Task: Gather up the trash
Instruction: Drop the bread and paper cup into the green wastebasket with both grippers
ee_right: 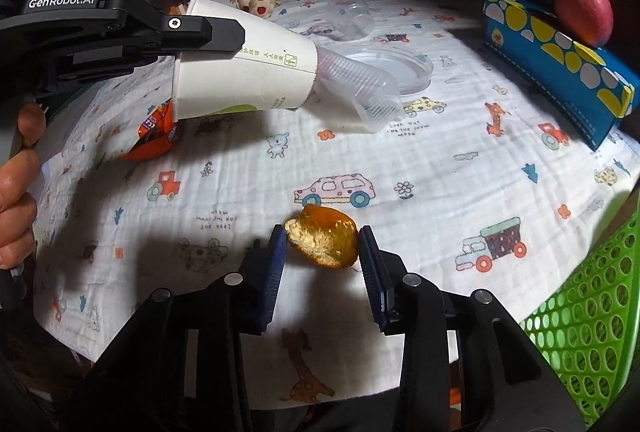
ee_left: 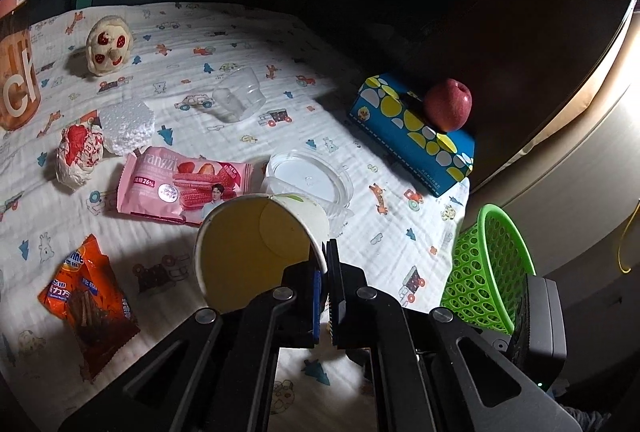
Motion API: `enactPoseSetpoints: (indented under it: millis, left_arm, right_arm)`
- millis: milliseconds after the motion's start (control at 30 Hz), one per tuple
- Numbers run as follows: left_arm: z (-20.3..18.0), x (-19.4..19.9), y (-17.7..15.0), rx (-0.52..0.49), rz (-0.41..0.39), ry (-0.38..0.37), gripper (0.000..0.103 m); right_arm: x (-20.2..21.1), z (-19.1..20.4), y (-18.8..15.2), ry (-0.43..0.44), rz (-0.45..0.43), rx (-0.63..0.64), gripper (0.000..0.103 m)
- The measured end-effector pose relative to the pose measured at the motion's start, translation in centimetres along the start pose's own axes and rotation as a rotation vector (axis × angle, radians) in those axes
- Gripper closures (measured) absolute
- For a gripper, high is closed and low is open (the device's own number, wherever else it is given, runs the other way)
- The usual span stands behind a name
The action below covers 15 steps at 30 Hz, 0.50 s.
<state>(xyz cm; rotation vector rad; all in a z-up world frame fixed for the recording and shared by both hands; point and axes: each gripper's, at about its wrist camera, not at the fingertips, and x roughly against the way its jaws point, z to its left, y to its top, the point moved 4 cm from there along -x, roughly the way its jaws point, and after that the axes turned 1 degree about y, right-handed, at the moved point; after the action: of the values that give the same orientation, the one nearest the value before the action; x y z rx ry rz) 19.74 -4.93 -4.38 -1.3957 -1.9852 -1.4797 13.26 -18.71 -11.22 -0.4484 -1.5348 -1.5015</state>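
On a table spread with a cartoon-print cloth (ee_right: pixel 420 167), the left gripper (ee_left: pixel 325 264) has its jaws pinched nearly together on the rim of a paper cup (ee_left: pixel 256 248), holding it tipped on its side above the cloth; the right wrist view shows a ribbed clear plastic cup (ee_right: pixel 360 83) poking out past the paper cup's base, though whether it is carried along or merely lies behind cannot be told. The right gripper (ee_right: pixel 323 246) stands wide open, its blue pads flanking an orange peel (ee_right: pixel 324 242) that lies on the cloth between them, the left pad just beside it, neither clearly pressing. A green mesh basket (ee_left: pixel 484 272) waits at the table's right edge, near both tools. Other litter remains further back: a pink wafer packet (ee_left: pixel 180 187), an orange snack wrapper (ee_left: pixel 94 304), a crumpled red-and-white wrapper (ee_left: pixel 78 155), a foam chunk (ee_left: pixel 128 127), a clear lid (ee_left: pixel 312 179). An apple (ee_left: pixel 448 103) sits atop a blue tissue box (ee_left: pixel 412 135). Collection appears in its early stage, with one piece lifted and another lined up. Next, the right jaws likely need to close gently on the soft peel, and the paper cup to be carried over the basket.
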Motion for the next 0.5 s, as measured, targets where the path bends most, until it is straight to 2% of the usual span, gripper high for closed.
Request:
enactPoseSetpoints:
  millis: [367, 500]
  left_arm:
    - [-4.4, 1.3, 1.4, -0.069, -0.028, -0.035, 0.1]
    - [-7.4, 1.0, 1.8, -0.122, -0.017, -0.063, 0.1]
  right_arm:
    - [5.9, -2.3, 0.9, -0.008, -0.136, -0.082, 0.068]
    - [9.4, -5.0, 0.7, -0.054, -0.2, -0.133, 0.068]
